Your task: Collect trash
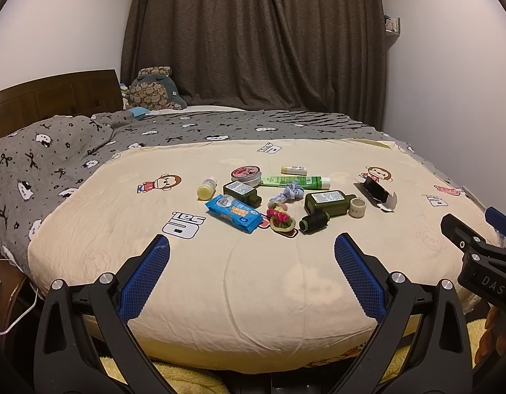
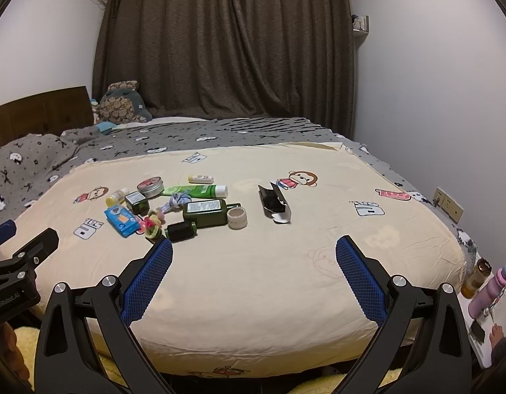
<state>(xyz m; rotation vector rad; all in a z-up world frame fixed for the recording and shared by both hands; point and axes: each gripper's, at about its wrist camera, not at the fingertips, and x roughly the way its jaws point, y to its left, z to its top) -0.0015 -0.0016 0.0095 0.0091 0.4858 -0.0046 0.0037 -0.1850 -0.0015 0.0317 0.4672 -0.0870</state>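
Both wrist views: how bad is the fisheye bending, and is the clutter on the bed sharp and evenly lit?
Left wrist view: the cream blanket bulges strongly, corners go black; the blue wipes pack is sharp, light dim and even, no glare. Right wrist view: same curvature; the torn black box is sharp, shadows soft.

Torn black carton, opened and lying flat, rests on the cream bed cover toward its right edge, apart from the central clutter of bottles.

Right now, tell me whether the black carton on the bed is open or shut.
Open. The black carton lies flat on the blanket, its white end flap folded outward.
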